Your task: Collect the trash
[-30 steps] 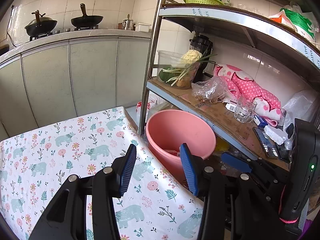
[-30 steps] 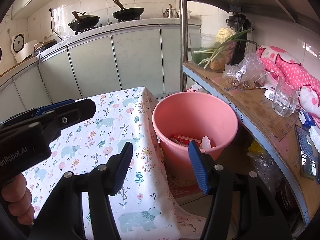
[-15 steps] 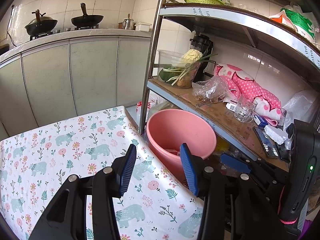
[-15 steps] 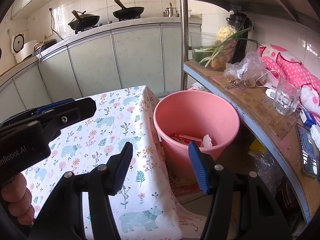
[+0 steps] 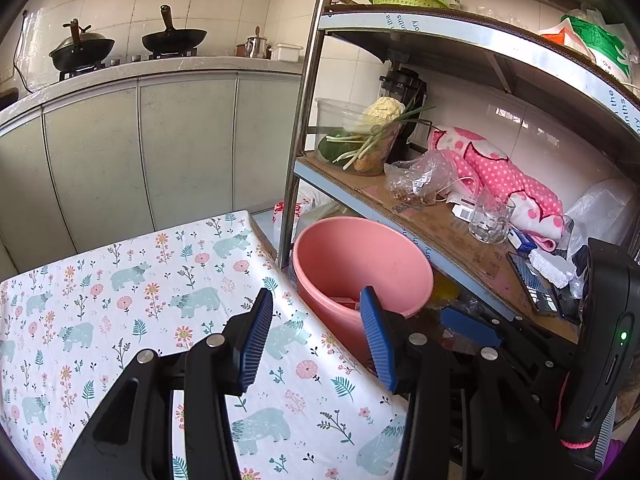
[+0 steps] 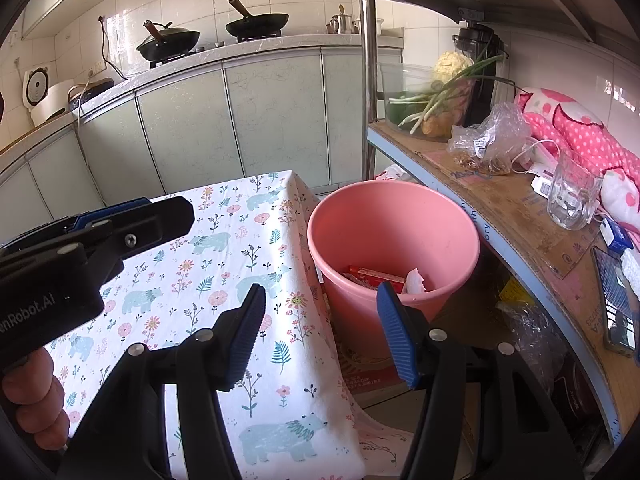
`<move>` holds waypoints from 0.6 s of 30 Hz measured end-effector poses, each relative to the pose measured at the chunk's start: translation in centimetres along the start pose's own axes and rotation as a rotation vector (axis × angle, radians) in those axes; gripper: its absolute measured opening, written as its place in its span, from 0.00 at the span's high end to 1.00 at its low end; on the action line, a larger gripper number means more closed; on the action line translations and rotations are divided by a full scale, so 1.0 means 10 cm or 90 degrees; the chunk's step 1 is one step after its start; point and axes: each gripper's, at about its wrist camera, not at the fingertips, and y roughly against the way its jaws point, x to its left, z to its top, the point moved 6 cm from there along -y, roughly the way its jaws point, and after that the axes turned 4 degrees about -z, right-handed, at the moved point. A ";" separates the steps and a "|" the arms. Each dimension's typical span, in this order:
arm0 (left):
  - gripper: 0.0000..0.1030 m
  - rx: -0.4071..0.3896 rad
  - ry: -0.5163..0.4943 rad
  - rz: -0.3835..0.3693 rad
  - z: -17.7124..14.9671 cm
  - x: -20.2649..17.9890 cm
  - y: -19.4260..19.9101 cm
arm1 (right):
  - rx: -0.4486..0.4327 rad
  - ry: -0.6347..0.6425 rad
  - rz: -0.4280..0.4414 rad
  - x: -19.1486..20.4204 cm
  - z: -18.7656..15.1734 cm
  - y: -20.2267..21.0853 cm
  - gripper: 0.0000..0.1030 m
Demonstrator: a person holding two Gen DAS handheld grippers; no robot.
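Both sets of fingers stand apart, empty: left gripper, right gripper. Trash in pink bucket beside worktop: red wrapper, white scrap. Likely light, crushable; pinch wrapper's edge.

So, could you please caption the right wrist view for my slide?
Open right tool poised over the floral tablecloth beside a pink bucket holding trash.
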 end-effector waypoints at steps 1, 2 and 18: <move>0.56 0.000 -0.001 0.001 0.00 0.00 0.00 | 0.000 0.000 0.000 0.00 -0.01 0.00 0.43; 0.56 0.000 -0.001 0.001 0.00 0.00 0.00 | 0.001 0.000 0.001 0.00 -0.01 0.00 0.43; 0.56 0.001 -0.003 -0.002 -0.01 0.00 -0.01 | -0.003 0.005 -0.002 0.02 0.00 0.00 0.43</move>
